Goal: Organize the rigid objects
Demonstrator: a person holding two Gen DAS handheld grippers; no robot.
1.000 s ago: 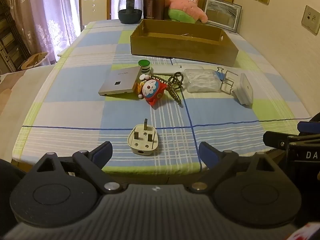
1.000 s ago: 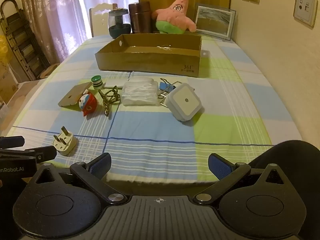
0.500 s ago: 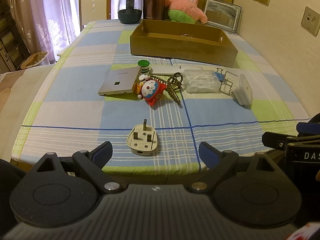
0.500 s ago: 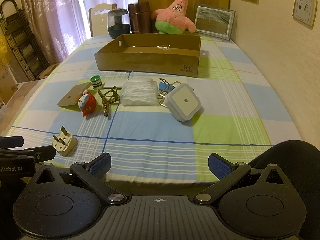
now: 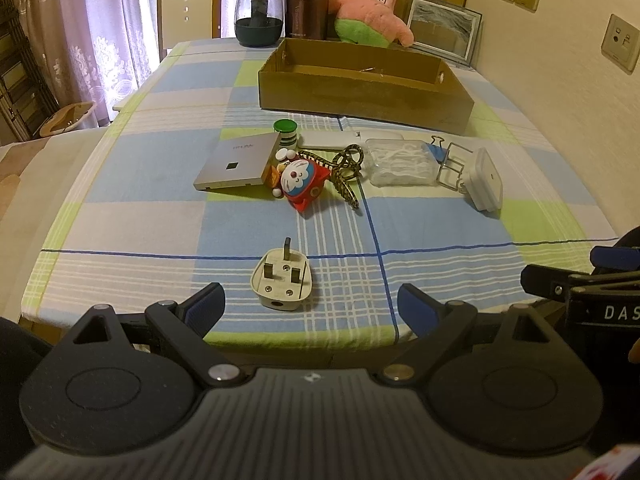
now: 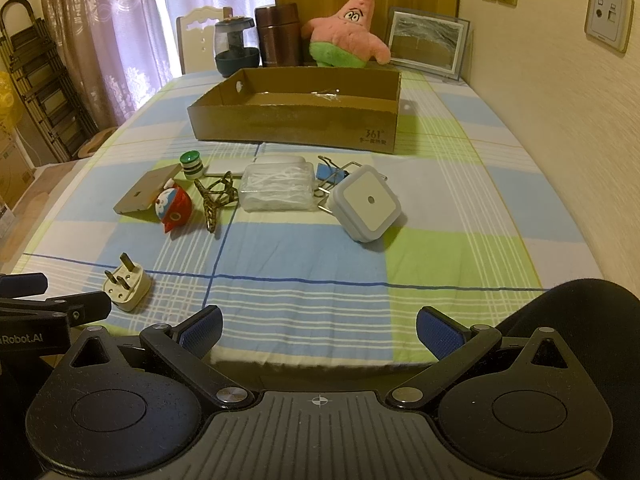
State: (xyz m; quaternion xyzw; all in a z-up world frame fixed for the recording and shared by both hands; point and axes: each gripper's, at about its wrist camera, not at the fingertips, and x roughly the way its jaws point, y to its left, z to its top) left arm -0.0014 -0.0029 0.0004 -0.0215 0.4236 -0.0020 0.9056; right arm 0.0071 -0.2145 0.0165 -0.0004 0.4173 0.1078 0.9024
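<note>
A white three-pin plug (image 5: 282, 282) (image 6: 127, 285) lies near the table's front edge, just ahead of my open left gripper (image 5: 312, 306). Further back lie a grey flat box (image 5: 239, 160), a green-capped bottle (image 5: 286, 133), a red cartoon-cat toy (image 5: 305, 183) (image 6: 173, 207), a keychain strap (image 5: 345, 172), a clear plastic box (image 6: 278, 186), a blue binder clip (image 6: 332, 172) and a white square night light (image 6: 366, 202). An open cardboard box (image 6: 296, 116) stands behind them. My right gripper (image 6: 318, 330) is open over the front edge, holding nothing.
At the table's far end stand a dark jar (image 6: 235, 46), a brown flask (image 6: 278, 34), a pink starfish plush (image 6: 346, 34) and a framed picture (image 6: 428, 46). A chair (image 5: 186, 12) is behind the table, curtains at left, the wall at right.
</note>
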